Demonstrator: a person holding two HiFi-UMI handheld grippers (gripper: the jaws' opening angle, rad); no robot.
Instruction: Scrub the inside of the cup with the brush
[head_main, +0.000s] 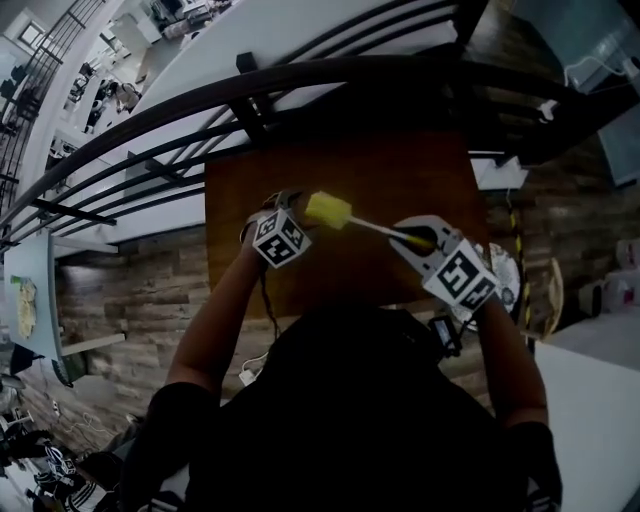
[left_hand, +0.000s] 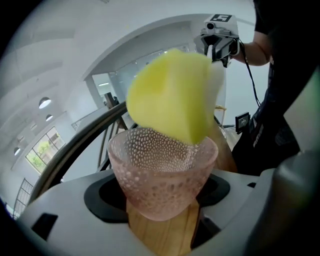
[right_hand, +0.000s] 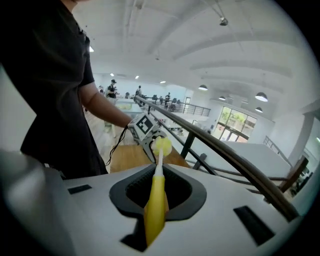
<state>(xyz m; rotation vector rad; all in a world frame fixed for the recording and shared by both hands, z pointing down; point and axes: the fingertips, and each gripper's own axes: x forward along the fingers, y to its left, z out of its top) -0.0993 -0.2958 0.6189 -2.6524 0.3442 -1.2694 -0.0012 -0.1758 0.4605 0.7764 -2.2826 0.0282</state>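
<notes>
My left gripper (left_hand: 162, 210) is shut on a pink bumpy glass cup (left_hand: 161, 172), held tilted with its mouth toward the other hand. The brush has a yellow sponge head (left_hand: 172, 95) that sits at the cup's rim, partly inside the mouth. My right gripper (right_hand: 156, 200) is shut on the brush's yellow handle (right_hand: 156, 202); a white stem leads to the sponge head (right_hand: 162, 146). From the head view, the left gripper (head_main: 285, 228) and right gripper (head_main: 425, 240) face each other above a brown wooden table (head_main: 380, 180), with the brush (head_main: 330, 211) spanning between them. The cup is hidden there.
A dark curved railing (head_main: 300, 80) runs past the table's far edge, with an open atrium beyond it. A person's dark torso (head_main: 350, 410) fills the near side. Cables (head_main: 268, 300) hang from the left gripper.
</notes>
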